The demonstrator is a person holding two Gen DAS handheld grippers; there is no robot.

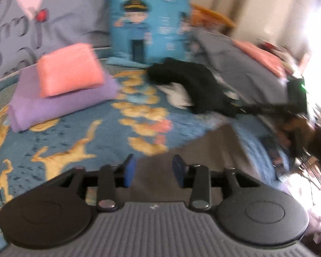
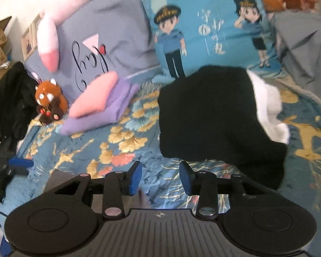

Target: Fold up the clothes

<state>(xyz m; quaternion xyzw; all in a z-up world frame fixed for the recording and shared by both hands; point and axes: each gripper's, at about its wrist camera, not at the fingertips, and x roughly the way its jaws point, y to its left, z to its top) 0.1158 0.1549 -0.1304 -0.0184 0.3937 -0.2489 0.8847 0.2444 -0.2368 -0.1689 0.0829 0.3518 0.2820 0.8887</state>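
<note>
Bed (image 1: 79, 128), blue coverlet with gold pattern, serving as folding surface. Item: grey-brown garment (image 1: 192, 145), lying flat on the coverlet directly under the left tongs (image 1: 154, 171); blue pads apart, gripping nothing, cloth beneath rather than pinched. Item: black garment (image 2: 207, 115), heaped unfolded mid-bed over a white piece (image 2: 267, 107), just ahead of the right tongs (image 2: 160, 176); pads likewise parted and empty above bare coverlet. Finished stock: pink folded cloth (image 1: 68, 69) stacked on purple folded cloth (image 1: 60, 105) near the pillows, evidently set aside clear of the working area. Blue cartoon cushion (image 2: 205, 27) stands behind. Likely next: the black garment.
</note>
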